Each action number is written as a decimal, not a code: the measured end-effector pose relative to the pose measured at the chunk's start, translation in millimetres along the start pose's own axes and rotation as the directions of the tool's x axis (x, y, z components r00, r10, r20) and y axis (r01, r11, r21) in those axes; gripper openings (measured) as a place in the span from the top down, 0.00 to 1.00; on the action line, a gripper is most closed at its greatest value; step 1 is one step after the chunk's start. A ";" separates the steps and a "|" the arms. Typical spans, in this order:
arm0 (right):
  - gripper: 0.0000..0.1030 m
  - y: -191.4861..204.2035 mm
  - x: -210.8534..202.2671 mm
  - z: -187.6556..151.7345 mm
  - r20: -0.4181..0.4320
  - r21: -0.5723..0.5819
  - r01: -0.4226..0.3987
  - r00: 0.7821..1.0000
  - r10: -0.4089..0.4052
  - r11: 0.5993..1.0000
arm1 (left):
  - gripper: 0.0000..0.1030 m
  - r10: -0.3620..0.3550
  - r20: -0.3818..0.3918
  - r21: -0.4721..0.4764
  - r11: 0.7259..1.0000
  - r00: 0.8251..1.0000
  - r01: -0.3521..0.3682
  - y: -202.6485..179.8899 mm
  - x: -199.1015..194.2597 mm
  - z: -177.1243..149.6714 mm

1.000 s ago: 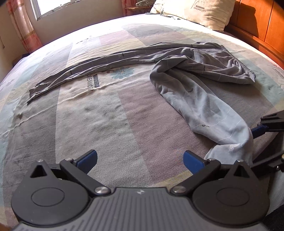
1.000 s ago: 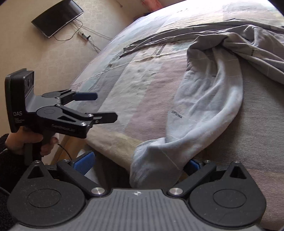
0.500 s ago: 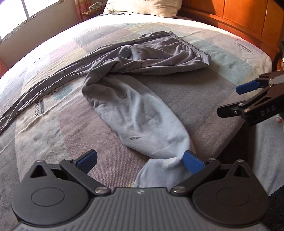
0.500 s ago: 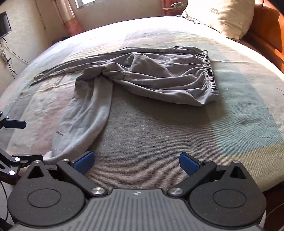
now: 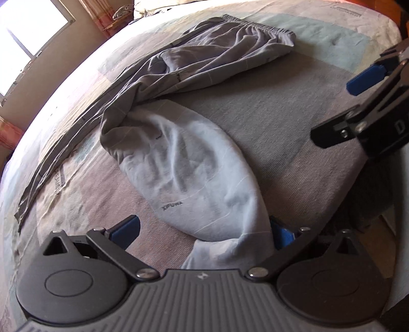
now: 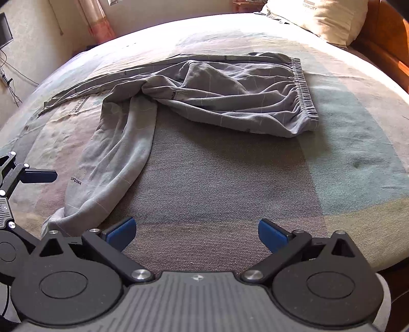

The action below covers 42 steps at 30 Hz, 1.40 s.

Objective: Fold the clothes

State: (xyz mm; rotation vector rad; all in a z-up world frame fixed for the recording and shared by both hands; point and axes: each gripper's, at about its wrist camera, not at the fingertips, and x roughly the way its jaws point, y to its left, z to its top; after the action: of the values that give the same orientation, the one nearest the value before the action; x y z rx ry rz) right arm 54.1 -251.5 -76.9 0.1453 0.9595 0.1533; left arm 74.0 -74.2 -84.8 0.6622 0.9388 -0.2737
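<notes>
Grey trousers [image 5: 194, 163] [image 6: 230, 94] lie spread on the bed. The waistband [image 6: 304, 89] is toward the headboard, one leg stretches far left, and the other leg bends toward the bed's near edge. My left gripper [image 5: 204, 229] is open, its jaws astride the cuff end of the near leg [image 5: 230, 245]. My right gripper [image 6: 196, 231] is open and empty over bare bedspread near the edge, to the right of that cuff [image 6: 58, 219]. The right gripper also shows in the left wrist view [image 5: 358, 102], and the left one in the right wrist view [image 6: 15, 184].
The patchwork bedspread [image 6: 230, 178] covers the whole bed. A pillow [image 6: 322, 18] lies at the head by the wooden headboard [image 6: 391, 38]. A window with curtains [image 5: 20, 35] is on the far wall. The bed edge drops off just below both grippers.
The left gripper has swung right and closed in on the near trouser leg's cuff. The right gripper has let go of the cuff and moved right over the bedspread.
</notes>
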 end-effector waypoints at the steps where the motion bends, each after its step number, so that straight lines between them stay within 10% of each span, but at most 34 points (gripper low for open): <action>1: 0.00 -1.0 0.0 0.0 0.002 0.004 0.001 1.000 -0.001 1.000 | 0.01 0.016 -0.001 -0.015 1.000 1.000 -0.016 7.1 -0.7 -3.8; 7: 0.00 -2.9 2.1 -0.4 0.004 0.028 -0.023 1.000 0.023 0.999 | 0.01 0.166 -0.042 -0.074 0.983 0.985 -0.168 45.0 -1.3 -24.7; 12: 0.00 2.2 3.9 1.2 0.008 0.017 -0.042 0.999 0.042 0.999 | 0.00 0.115 -0.007 -0.053 0.992 0.993 -0.115 33.0 7.2 -18.7; 16: 0.00 1.9 1.5 1.4 0.010 0.019 -0.039 0.999 0.039 0.999 | 0.00 0.208 0.006 -0.036 0.978 0.978 -0.208 21.4 20.4 -15.0; 25: 0.00 4.8 2.5 2.9 0.008 0.018 -0.046 0.999 0.046 0.999 | 0.00 0.508 -0.041 -0.135 0.850 0.861 -0.508 81.3 11.6 -40.5; 42: 0.00 20.3 3.0 4.2 -0.003 -0.022 -0.034 0.999 0.034 0.999 | 0.00 0.644 -0.175 -0.289 0.690 0.745 -0.664 194.0 0.6 -93.4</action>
State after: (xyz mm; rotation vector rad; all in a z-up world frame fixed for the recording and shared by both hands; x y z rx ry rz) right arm 57.9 -231.3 -73.1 0.1411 0.9583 0.1957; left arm 108.4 134.7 -45.4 0.6494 0.7209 0.5497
